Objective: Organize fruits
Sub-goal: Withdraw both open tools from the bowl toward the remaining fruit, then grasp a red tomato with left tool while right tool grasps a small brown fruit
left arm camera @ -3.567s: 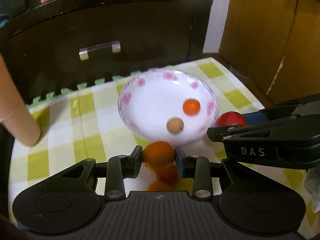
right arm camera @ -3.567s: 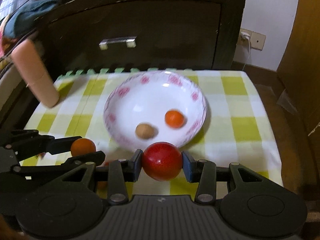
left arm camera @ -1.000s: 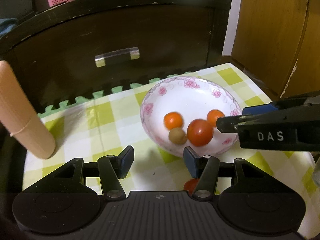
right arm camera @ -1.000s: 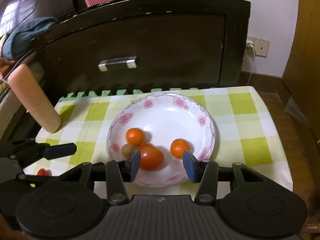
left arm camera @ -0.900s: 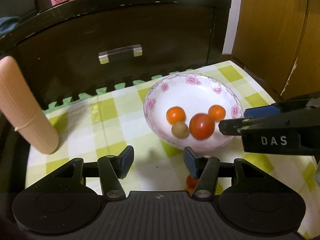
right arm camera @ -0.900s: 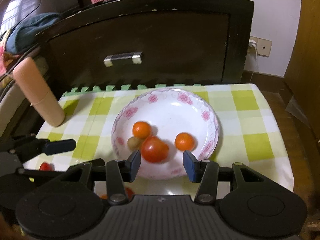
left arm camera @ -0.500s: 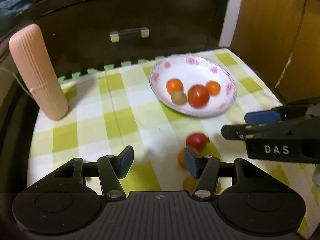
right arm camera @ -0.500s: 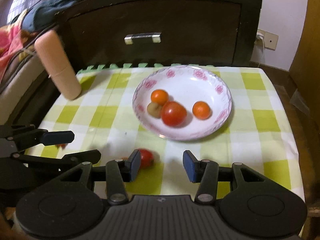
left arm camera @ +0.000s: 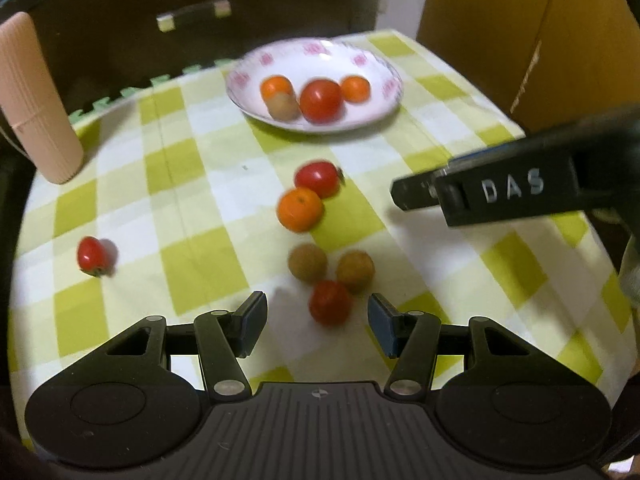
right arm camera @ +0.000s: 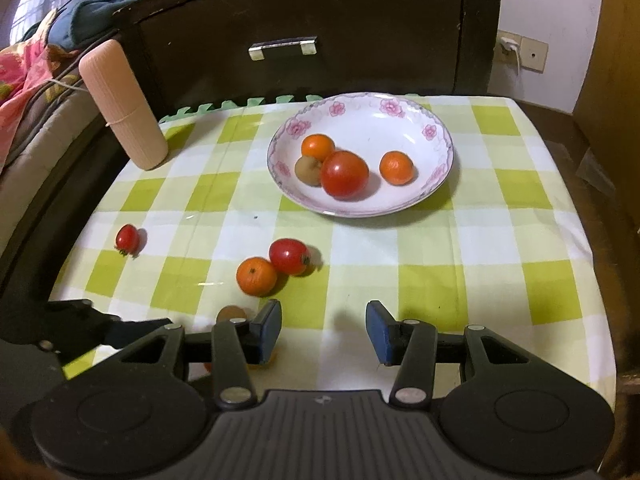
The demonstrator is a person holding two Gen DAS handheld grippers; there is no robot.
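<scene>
Between my spread left gripper (left arm camera: 316, 320) jaws, I'm eyeing a soft, slippery tomato (left arm camera: 330, 302): pinch gently at its widest; right gripper (right arm camera: 323, 330) jaws spread, empty.

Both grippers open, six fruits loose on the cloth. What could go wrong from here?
The red tomato between the left gripper fingers touches two brown fruits; closing may knock them rolling.

The right gripper hangs near the same cluster, so the two might collide.

The small tomato near the tablecloth edge could roll off.

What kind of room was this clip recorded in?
Probably a home bedroom or living area: a small table with a green checked cloth stands against dark wooden furniture, bedding lies piled at the left, and a flowered bowl holds fruit.
</scene>
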